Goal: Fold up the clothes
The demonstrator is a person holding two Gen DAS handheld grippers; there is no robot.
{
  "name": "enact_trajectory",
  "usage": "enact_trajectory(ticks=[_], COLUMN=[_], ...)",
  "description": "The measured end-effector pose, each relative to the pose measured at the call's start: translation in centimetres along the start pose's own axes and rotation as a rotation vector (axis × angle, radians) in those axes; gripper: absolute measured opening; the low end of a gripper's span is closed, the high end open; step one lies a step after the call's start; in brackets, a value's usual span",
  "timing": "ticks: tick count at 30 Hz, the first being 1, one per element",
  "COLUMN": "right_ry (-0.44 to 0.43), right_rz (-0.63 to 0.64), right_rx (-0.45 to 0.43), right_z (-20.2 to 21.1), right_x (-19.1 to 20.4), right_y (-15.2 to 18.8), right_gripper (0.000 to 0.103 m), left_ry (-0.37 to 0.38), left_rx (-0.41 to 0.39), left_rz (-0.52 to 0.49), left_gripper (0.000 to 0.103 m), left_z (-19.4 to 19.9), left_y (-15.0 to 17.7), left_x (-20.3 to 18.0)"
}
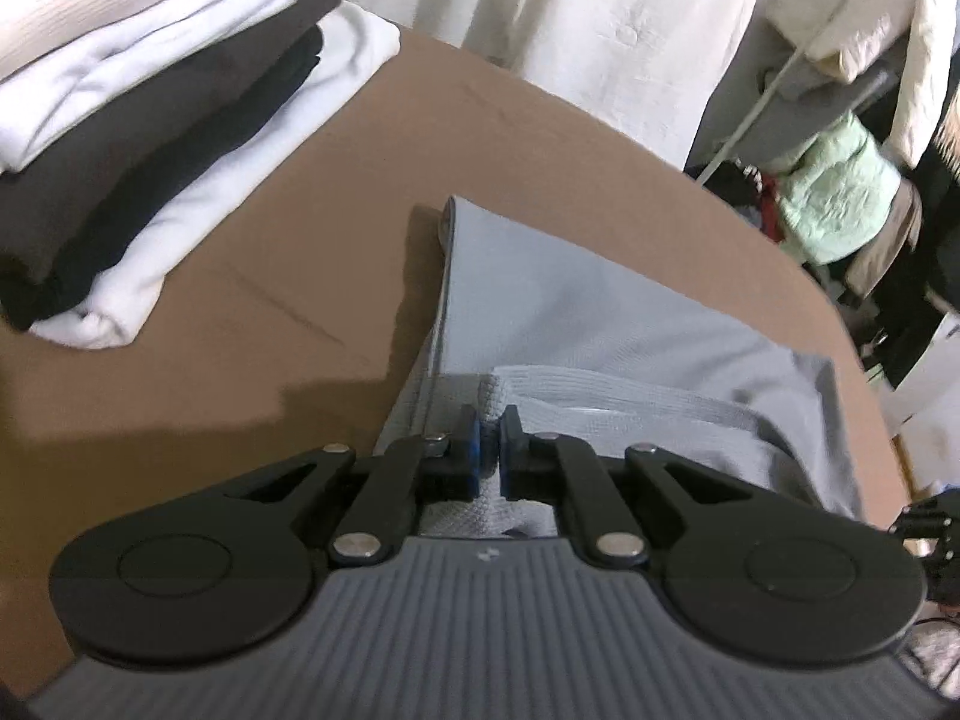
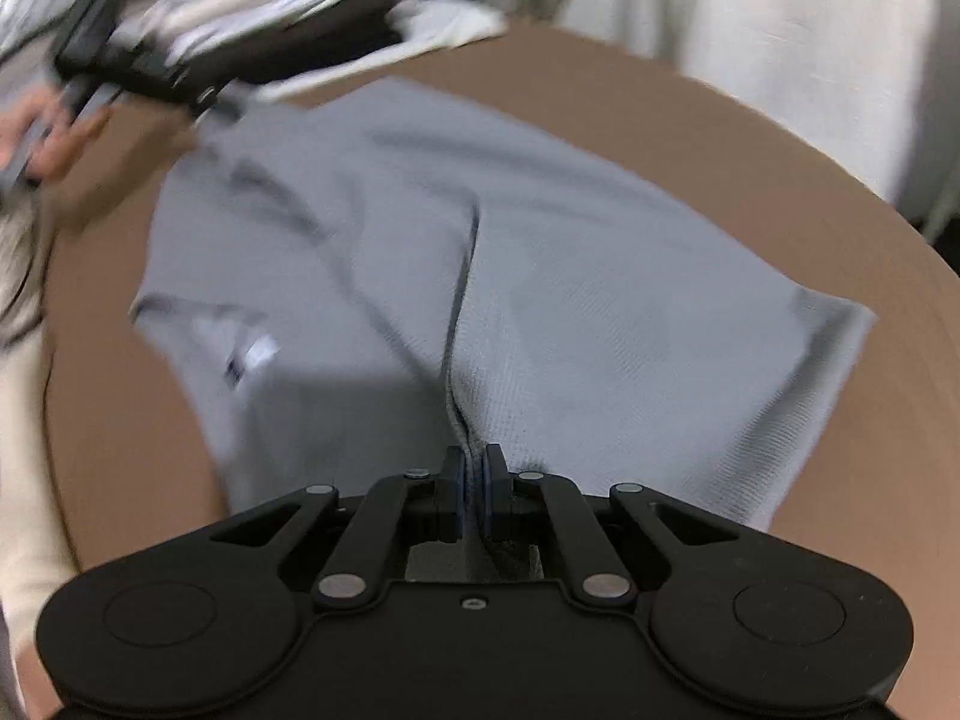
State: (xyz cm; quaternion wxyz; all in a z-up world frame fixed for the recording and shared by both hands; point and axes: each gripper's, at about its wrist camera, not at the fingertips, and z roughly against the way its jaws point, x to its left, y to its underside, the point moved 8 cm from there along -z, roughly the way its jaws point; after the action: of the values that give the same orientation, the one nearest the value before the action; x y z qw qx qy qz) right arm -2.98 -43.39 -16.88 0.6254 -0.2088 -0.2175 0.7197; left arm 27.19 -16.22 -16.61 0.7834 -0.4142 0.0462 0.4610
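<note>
Both jaws are pinching cloth: the left gripper [image 1: 489, 441] is clamping the ribbed edge of a grey garment [image 1: 540, 300], and the right gripper [image 2: 474, 480] is clamping a raised crease of it. It is lying partly folded on a brown table [image 1: 240, 312], near a folded stack [image 1: 150, 120]. Uneven pulling is likely to skew the fold; a thin pinch may be slipping free.
</note>
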Motion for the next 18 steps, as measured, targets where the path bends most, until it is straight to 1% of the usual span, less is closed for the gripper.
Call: enact_trajectory(ticks=[3, 4, 5, 6, 7, 8, 9, 11, 12, 13, 14, 15, 16, 17, 18], right_ry=[-0.070, -0.087, -0.105, -0.140, -0.173, -0.175, -0.174, -0.145, -0.124, -0.121, -0.120, -0.119, -0.129, -0.140, -0.160], right_rz=[0.123, 0.163, 0.193, 0.210, 0.212, 0.203, 0.194, 0.178, 0.172, 0.145, 0.116, 0.087, 0.023, -0.046, -0.133], right_rx=[0.022, 0.047, 0.091, 0.157, 0.210, 0.228, 0.241, 0.253, 0.253, 0.208, 0.158, 0.108, 0.048, -0.013, -0.064], right_z=[2.3, 2.8, 3.2, 3.3, 3.1, 2.7, 2.2, 1.6, 1.6, 2.1, 2.8, 3.5, 4.5, 5.5, 6.4], right_x=[0.8, 1.0, 1.2, 1.4, 1.6, 1.7, 1.7, 1.6, 1.4, 0.9, 0.5, 0.0, -0.9, -1.8, -2.8], right_y=[0.1, 0.1, 0.8, 1.8, 2.9, 3.8, 4.6, 5.2, 5.2, 4.5, 3.7, 2.9, 2.1, 1.4, 0.8], right_gripper=[0.007, 0.007, 0.008, 0.009, 0.009, 0.009, 0.010, 0.010, 0.010, 0.011, 0.011, 0.015, 0.024, 0.032, 0.046], left_ry=[0.058, 0.045, 0.001, -0.026, -0.052, -0.077, -0.096, -0.132, -0.130, -0.128, -0.117, -0.102, -0.086, -0.075, -0.064], left_rx=[-0.053, -0.068, -0.088, -0.091, -0.095, -0.076, -0.029, 0.069, 0.100, 0.131, 0.133, 0.119, 0.103, 0.087, 0.070], left_rz=[0.015, -0.003, -0.028, -0.059, -0.091, -0.104, -0.118, -0.148, -0.147, -0.146, -0.135, -0.105, -0.074, -0.041, -0.007], left_gripper=[0.005, 0.005, 0.005, 0.005, 0.005, 0.007, 0.008, 0.020, 0.022, 0.024, 0.025, 0.028, 0.034, 0.037, 0.038], left_z=[2.7, 3.7, 4.6, 5.1, 5.5, 5.7, 5.1, 4.1, 3.7, 3.3, 3.2, 3.3, 3.4, 3.6, 3.8], left_y=[-0.5, -0.4, -0.2, 0.4, 0.9, 1.4, 2.1, 3.4, 3.8, 4.2, 4.2, 3.8, 3.5, 3.2, 3.0], left_x=[0.2, 0.3, 0.6, 0.7, 0.9, 1.0, 1.2, 1.6, 1.6, 1.6, 1.5, 1.5, 1.4, 1.7, 1.9])
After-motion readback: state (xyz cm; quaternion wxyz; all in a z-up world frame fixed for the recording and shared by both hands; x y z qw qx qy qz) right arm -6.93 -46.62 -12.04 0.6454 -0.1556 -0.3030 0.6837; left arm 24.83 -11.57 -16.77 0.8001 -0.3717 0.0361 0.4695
